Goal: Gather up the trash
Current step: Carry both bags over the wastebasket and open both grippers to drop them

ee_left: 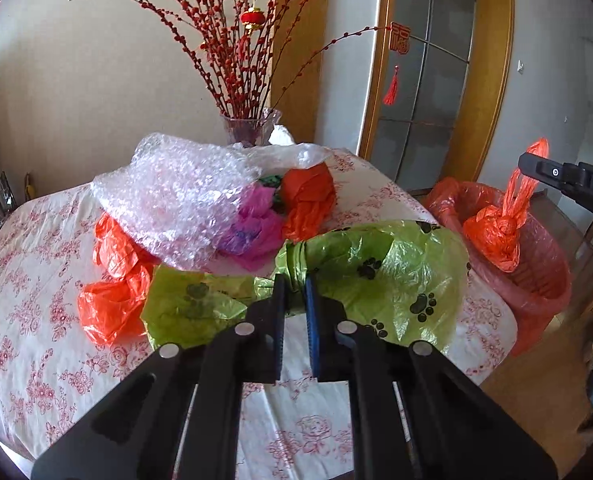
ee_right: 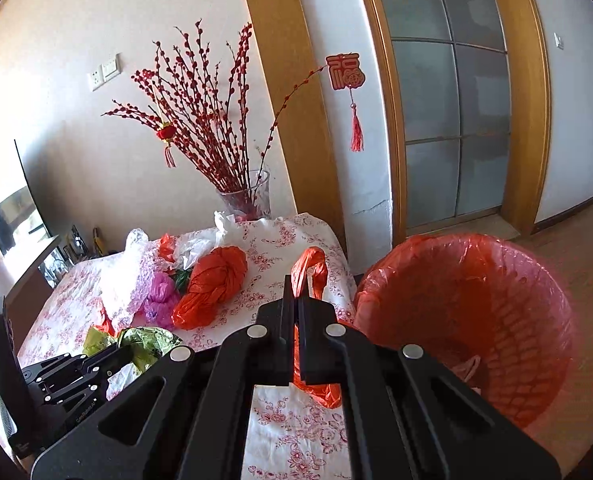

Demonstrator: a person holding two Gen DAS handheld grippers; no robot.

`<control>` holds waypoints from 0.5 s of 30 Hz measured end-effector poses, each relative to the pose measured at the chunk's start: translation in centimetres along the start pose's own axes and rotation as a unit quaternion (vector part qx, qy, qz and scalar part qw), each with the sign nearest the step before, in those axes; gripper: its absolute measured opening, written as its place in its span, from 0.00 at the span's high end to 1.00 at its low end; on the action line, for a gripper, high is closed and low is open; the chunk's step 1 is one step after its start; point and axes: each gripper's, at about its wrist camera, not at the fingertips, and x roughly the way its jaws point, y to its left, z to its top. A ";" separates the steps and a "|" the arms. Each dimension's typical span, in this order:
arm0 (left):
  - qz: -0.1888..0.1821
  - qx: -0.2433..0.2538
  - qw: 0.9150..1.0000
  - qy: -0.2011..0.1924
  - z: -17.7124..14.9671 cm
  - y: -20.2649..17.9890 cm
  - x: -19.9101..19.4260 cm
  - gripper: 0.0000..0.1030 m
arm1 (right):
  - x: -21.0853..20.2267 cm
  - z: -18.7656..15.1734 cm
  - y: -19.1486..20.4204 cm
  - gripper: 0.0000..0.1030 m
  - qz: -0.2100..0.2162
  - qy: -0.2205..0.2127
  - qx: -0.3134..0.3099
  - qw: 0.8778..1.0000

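Note:
My left gripper (ee_left: 295,282) is shut on a green paw-print plastic bag (ee_left: 380,276) lying on the floral tablecloth (ee_left: 36,320). My right gripper (ee_right: 294,304) is shut on the handles of a knotted orange bag (ee_right: 310,268); in the left wrist view this bag (ee_left: 496,232) hangs over the red-lined trash basket (ee_left: 544,280). The basket (ee_right: 476,320) stands just right of the table. Bubble wrap (ee_left: 176,200), a pink bag (ee_left: 252,228) and other orange bags (ee_left: 308,200) (ee_left: 112,304) lie on the table.
A glass vase (ee_left: 252,128) with red branches stands at the table's far edge. A frosted glass door with a wooden frame (ee_right: 456,120) is behind the basket. My left gripper body (ee_right: 76,376) shows low left in the right wrist view.

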 end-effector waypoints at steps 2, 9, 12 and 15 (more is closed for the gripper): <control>-0.006 0.005 1.000 -0.003 0.7 -0.8 0.1 0.89 | -0.6 0.1 -0.5 0.98 -0.002 -0.005 0.003 1.000; -0.027 0.020 0.999 -0.014 2.4 -3.8 0.4 0.89 | -2.6 0.3 -2.6 0.98 -0.016 -0.019 0.016 1.000; -0.036 0.029 0.999 -0.016 3.1 -5.1 0.6 0.89 | -3.5 0.5 -3.6 0.98 -0.024 -0.028 0.023 0.999; -0.046 0.037 0.998 -0.017 3.7 -6.5 0.7 0.89 | -4.2 0.7 -4.7 0.98 -0.033 -0.034 0.031 0.998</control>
